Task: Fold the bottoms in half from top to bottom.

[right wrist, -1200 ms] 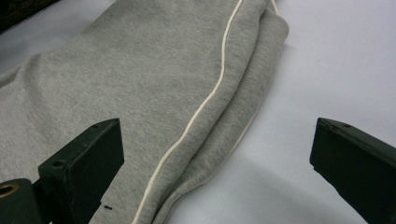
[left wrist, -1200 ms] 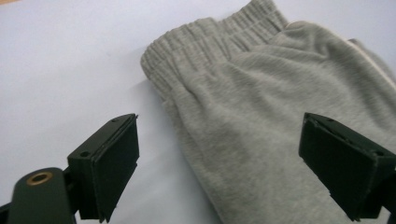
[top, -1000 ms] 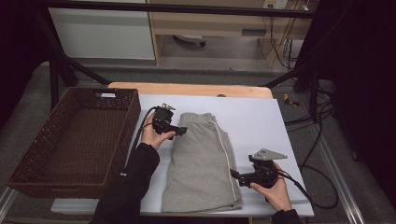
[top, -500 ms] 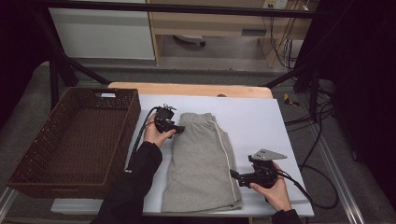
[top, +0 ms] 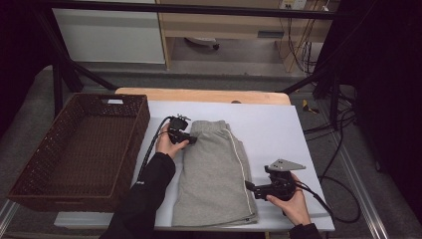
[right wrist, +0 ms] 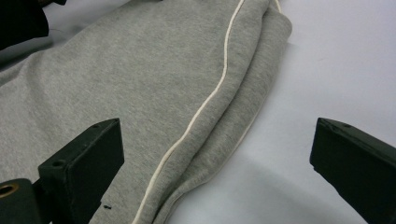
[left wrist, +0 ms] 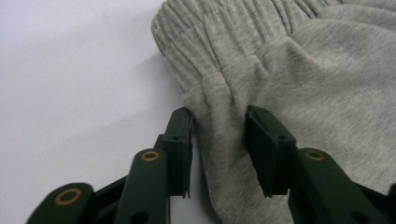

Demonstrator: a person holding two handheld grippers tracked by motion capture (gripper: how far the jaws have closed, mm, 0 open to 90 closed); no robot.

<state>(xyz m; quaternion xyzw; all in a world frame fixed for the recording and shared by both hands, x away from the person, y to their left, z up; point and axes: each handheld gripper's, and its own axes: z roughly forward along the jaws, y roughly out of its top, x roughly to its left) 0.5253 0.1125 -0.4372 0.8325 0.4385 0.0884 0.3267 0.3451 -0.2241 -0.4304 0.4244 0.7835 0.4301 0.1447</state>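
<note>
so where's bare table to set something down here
Widest free patch: the white table right of the grey shorts, above the right gripper. A narrower strip runs beyond the waistband to the wooden edge. The wicker basket is empty. It's crowded between basket and shorts, where the left gripper pinches cloth.

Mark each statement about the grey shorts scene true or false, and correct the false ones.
1. The grey cotton shorts lie inside the brown wicker basket. False: they lie on the white table, beside the basket.
2. The left gripper has a fold of the shorts near the waistband between its jaws, which have just been closing. True.
3. The right gripper is clamped on the shorts. False: its jaws stand wide open over the edge with the white stripe.
4. The basket holds nothing. True.
</note>
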